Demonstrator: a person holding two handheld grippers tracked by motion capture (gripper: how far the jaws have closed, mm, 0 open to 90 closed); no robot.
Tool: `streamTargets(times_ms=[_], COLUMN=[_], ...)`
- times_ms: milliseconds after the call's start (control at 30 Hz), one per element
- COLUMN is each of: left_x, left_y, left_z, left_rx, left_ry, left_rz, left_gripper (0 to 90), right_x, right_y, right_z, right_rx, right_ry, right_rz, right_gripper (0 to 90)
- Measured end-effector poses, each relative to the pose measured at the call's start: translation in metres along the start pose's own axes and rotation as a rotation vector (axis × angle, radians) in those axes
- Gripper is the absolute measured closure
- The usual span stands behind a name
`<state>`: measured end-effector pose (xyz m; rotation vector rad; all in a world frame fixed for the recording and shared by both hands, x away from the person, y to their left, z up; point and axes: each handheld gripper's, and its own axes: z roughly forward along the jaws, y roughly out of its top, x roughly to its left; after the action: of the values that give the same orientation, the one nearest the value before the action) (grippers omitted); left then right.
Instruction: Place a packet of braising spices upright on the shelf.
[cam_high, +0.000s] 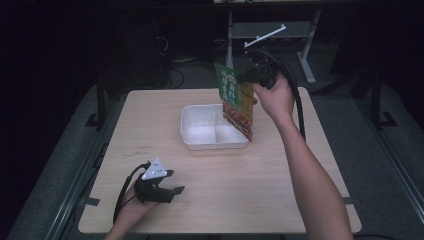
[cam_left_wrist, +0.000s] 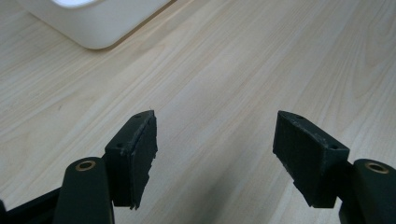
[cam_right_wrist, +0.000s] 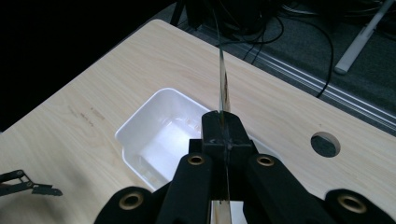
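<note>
Hanging from right tool (cam_high: 248, 76) (clamped): packet (cam_high: 237, 102)

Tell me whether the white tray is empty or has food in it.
Empty, as far as shown: the white tray shows bare compartments. The right gripper holds the packet upright above its right side.

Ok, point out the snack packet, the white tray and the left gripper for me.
snack packet (cam_high: 239, 102): high view, middle of its printed front.
white tray (cam_high: 186, 131): high view, its left rim.
left gripper (cam_left_wrist: 215, 156): left gripper view, midway between its open fingertips.
</note>
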<state>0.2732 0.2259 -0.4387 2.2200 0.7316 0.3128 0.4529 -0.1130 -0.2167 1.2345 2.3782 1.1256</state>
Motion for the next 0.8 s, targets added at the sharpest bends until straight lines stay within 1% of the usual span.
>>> streamTargets(times_ms=[167,267,433,600,800], left_x=[0.0,0.0,0.0,0.0,0.0], left_y=[0.0,0.0,0.0,0.0,0.0], left_z=[0.0,0.0,0.0,0.0,0.001], left_rx=[-0.001,0.0,-0.002,0.001,-0.002], left_ry=[0.001,0.0,-0.001,-0.002,-0.003], left_rz=[0.002,0.001,0.001,0.001,0.001], left_gripper=[29.8,29.8,29.8,29.8,29.8], right_x=[-0.002,-0.001,0.002,0.002,0.004], right_y=[0.002,0.003,0.004,0.004,0.005], right_z=[0.007,0.011,0.019,0.023,0.03], right_rx=[-0.003,-0.004,0.001,-0.001,0.004], right_ry=[-0.006,-0.004,-0.018,-0.014,-0.025], right_rz=[0.003,-0.001,-0.018,-0.016,-0.03], right_gripper=[89.7,89.7,89.7,89.7,89.7])
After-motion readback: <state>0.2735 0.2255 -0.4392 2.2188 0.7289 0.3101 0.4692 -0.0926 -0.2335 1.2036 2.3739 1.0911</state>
